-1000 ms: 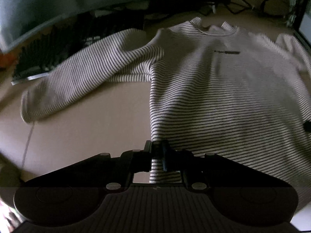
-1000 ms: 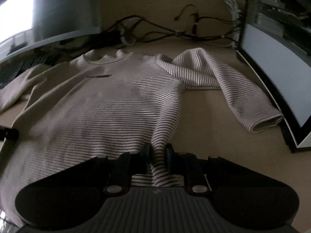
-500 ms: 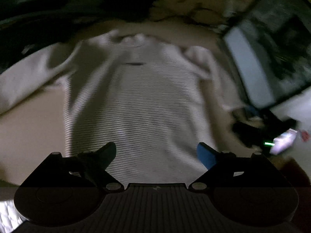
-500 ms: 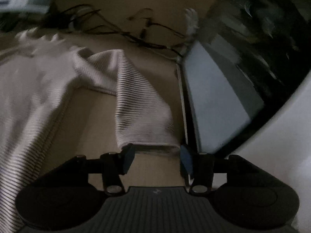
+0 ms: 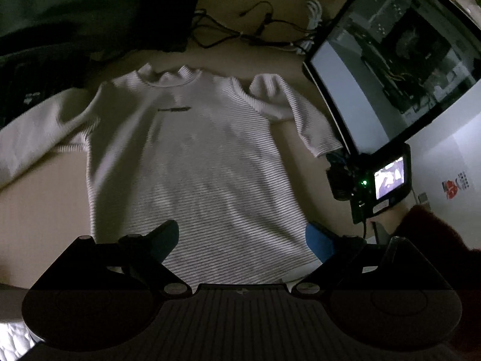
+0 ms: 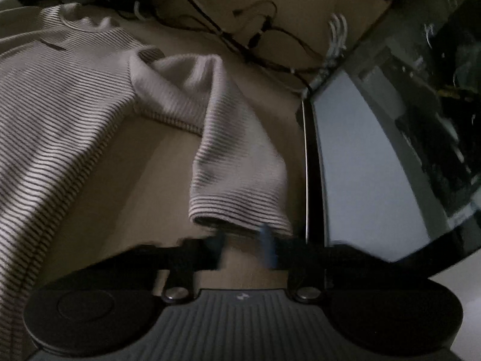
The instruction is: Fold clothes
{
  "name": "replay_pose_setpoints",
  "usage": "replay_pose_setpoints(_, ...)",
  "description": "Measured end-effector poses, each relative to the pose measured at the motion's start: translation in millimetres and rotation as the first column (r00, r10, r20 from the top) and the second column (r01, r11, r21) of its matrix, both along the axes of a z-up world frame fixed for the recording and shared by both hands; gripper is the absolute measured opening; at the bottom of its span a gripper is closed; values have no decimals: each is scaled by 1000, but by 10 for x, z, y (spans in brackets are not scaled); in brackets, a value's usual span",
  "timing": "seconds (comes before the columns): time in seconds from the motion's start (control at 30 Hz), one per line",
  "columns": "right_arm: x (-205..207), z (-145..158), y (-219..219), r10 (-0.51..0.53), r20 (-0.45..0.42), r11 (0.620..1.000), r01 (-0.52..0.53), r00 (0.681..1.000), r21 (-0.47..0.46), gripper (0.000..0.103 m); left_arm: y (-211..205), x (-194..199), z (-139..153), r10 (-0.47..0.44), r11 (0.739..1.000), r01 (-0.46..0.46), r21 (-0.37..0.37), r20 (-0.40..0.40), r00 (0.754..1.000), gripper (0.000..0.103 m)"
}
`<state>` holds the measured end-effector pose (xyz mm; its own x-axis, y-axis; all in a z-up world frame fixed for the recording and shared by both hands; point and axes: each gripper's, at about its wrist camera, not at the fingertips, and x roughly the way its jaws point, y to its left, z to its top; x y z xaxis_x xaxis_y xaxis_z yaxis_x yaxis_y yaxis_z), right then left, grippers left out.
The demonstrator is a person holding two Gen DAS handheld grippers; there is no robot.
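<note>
— While the striped sweater [image 5: 192, 162] lay flat across the middle of the tan table [image 5: 42, 204], where were the grippers?
— Left gripper [image 5: 242, 240] hung over the hem, low in the frame, jaws spread wide, holding nothing. Right gripper [image 6: 242, 245] sat at the sleeve cuff [image 6: 237, 207], lower centre beside the monitor [image 6: 360, 165], jaws narrowly parted around nothing.

The sweater [image 5: 192, 156] is off-white with thin dark horizontal stripes and a small dark mark on the chest, lying on a tan surface [image 5: 39, 198]. The fingers [image 5: 318, 242] of the left gripper [image 5: 240, 240] have blue pads on black bodies. Black cables [image 6: 240, 36] trail at the far side, and a dark red sleeve [image 5: 436, 234] shows near right.
</note>
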<state>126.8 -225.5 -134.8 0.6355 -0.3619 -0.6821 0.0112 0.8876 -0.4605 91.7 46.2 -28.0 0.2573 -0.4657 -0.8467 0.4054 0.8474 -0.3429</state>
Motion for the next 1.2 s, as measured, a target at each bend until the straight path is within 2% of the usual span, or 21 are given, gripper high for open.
replay_pose_setpoints(0.07,29,62,-39,-24,7,999,24,1000,32,0,23,4,-14,1,1000,-1,-2,-7,1000,95)
replay_pose_setpoints(0.17,68,405,-136,-60,63,991,52,996,121,0,45,-10,-10,-1,1000,1,-4,-10,1000,95)
replay_pose_setpoints(0.33,132,977,-297,-129,149,959,85,980,269,0,72,-42,100,-30,999,31,-32,36,999,95)
replay_pose_setpoints(0.43,171,1320,-393,-176,194,929,97,965,357,0,176,-11,255,-37,992,45,-121,65,997,95)
replay_pose_setpoints(0.57,222,1777,-522,-242,247,877,103,938,469,0,357,27,532,-20,967,52,-250,129,991,95)
replay_pose_setpoints(0.6,235,1891,-554,-260,258,862,103,930,497,0,389,23,581,-14,963,52,-263,144,990,96)
replay_pose_setpoints(0.63,239,1904,-505,-231,262,890,95,937,445,0,422,20,630,-7,960,51,-276,158,987,96)
replay_pose_setpoints(0.67,235,1844,-398,-169,255,940,77,952,333,1,451,18,674,-1,957,51,-287,171,985,96)
replay_pose_setpoints(0.7,216,1724,-325,-115,225,967,58,968,248,3,454,18,674,1,959,47,-279,171,985,97)
replay_pose_setpoints(0.77,157,1397,-225,-27,133,993,11,991,121,6,423,29,648,0,964,42,-261,161,987,97)
replay_pose_setpoints(0.83,88,1056,-147,45,29,999,-46,999,6,7,363,50,600,-4,970,39,-242,144,990,97)
replay_pose_setpoints(0.97,-73,431,-39,176,-161,968,-200,971,-151,10,243,93,505,-12,979,34,-202,109,994,97)
replay_pose_setpoints(1.0,-97,315,-21,207,-186,953,-241,961,-184,21,214,103,481,-13,981,33,-192,100,995,97)
replay_pose_setpoints(1.03,-121,199,-3,237,-211,935,-282,948,-216,39,184,114,457,-15,983,32,-182,92,996,97)
replay_pose_setpoints(1.1,-114,72,22,275,-227,908,-330,934,-258,58,126,135,411,-17,986,29,-163,75,997,97)
replay_pose_setpoints(1.2,-81,-76,55,323,-239,867,-388,916,-313,58,114,159,389,7,989,3,-147,63,998,97)
